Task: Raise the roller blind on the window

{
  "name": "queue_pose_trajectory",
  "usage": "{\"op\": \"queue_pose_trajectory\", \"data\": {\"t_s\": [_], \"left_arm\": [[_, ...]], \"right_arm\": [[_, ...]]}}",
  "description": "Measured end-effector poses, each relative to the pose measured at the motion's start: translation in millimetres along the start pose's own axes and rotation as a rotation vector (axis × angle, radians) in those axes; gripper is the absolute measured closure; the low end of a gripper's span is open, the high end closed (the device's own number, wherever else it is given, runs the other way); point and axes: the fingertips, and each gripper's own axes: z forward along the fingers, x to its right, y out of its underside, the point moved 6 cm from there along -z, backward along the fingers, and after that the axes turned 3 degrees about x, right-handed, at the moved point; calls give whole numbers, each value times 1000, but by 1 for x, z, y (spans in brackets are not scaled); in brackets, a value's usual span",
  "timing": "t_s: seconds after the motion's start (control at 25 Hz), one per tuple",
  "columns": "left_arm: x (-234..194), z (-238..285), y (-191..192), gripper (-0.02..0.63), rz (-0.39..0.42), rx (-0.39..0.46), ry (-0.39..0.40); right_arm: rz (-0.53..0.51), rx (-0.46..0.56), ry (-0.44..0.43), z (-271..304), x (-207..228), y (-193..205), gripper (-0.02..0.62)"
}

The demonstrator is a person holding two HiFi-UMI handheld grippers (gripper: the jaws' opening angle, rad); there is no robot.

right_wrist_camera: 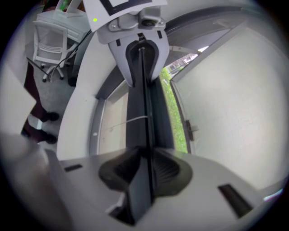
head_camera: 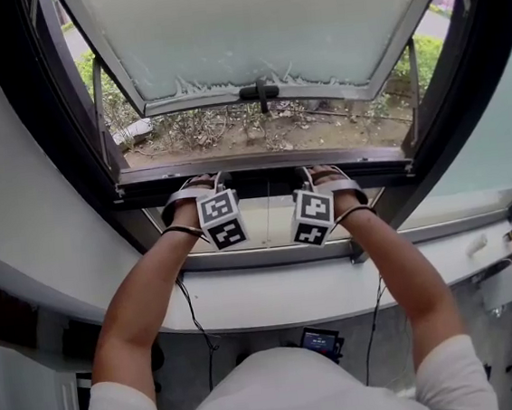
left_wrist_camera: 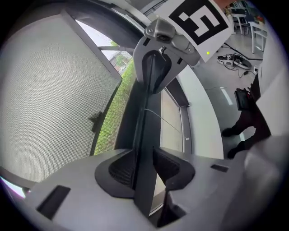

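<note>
A dark bar (head_camera: 263,182), which looks like the blind's bottom rail, runs across the foot of the window opening. My left gripper (head_camera: 201,185) and right gripper (head_camera: 326,174) both sit on it, side by side and a short way apart. In the left gripper view the bar (left_wrist_camera: 143,149) passes between the jaws of the left gripper (left_wrist_camera: 143,168), pads against both its sides, and runs on to the right gripper (left_wrist_camera: 156,72). In the right gripper view the bar (right_wrist_camera: 141,131) is likewise clamped in the right gripper (right_wrist_camera: 143,169), with the left gripper (right_wrist_camera: 142,63) beyond.
A frosted window sash (head_camera: 255,27) with a dark handle (head_camera: 260,91) is swung outward over bare ground and shrubs (head_camera: 257,127). Below the bar lie a beige panel (head_camera: 267,221) and a white sill (head_camera: 274,293). A white office chair (right_wrist_camera: 49,45) stands behind.
</note>
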Motion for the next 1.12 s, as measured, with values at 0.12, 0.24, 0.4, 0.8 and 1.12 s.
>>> {"op": "queue_pose_trajectory", "data": {"t_s": [0.12,0.24,0.4,0.8,1.12], "left_arm": [[4,1,-1,468,2,-13,12],[2,1,0,476,-9,-8,19],[2,-1,1,480,-41,16,35],[-18,-25,-6,480,-116,116,-5],[-69,-76,-27,480,-141,204,-61]], "right_arm": [[11,0,8,0,-4,1,497],[44,7,19,1,-4,1,495],[85,25,9,-1,-4,2,495],[90,85,91,-21,15,0,495],[198,212,268,-66,70,-10,495]]}}
